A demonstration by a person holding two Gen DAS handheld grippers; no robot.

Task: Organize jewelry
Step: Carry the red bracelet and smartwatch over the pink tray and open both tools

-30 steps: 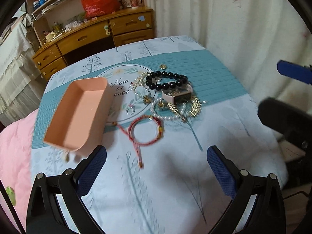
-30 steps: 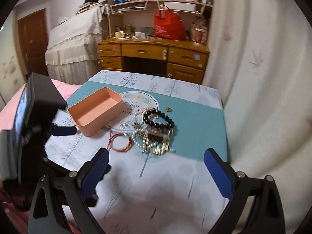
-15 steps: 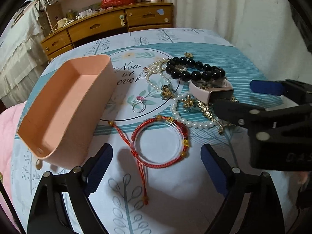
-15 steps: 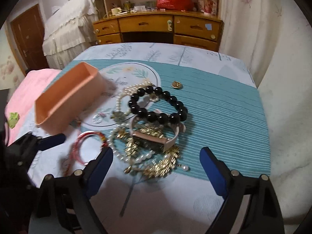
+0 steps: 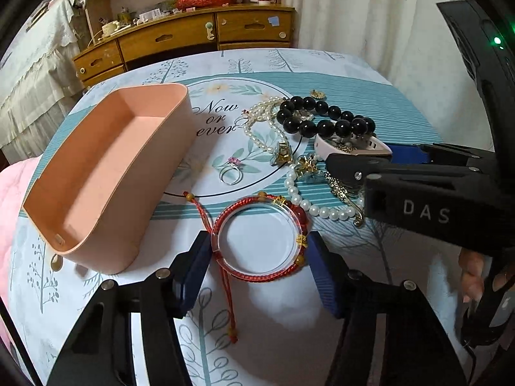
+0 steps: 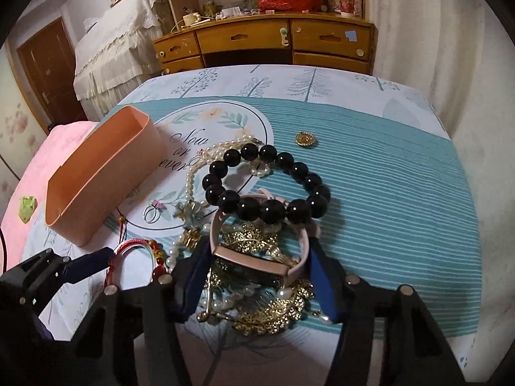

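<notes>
Closing around the red cord bangle (image 5: 257,241), the left gripper (image 5: 259,263) has one blue pad at each side of the ring, the left pad touching its rim and the right pad just at its beaded edge; a firm pinch cannot be told from this view. The bangle lies flat on the tablecloth (image 5: 273,321), its red cord tail trailing toward the camera. The right gripper (image 6: 257,276) is closing as well, its blue pads flanking the pink band watch (image 6: 257,257), which sits on top of a heap of gold filigree pieces (image 6: 270,315) and pearls; the pads look to touch the strap's sides, though real pressure is not clear. A black bead bracelet (image 6: 273,186) rests just beyond the watch, overlapping its far strap. A pearl strand (image 5: 264,125) curls beside the black beads, and a silver ring with a pink stone (image 5: 230,173) lies alone on the printed circle of the cloth. A small gold pendant (image 6: 305,138) sits apart on the teal stripes. The pink tray (image 5: 106,180) stands empty at the left of the jewelry, near the bangle but not touching it. A person's fingers (image 5: 471,273) show at the right gripper's handle.
</notes>
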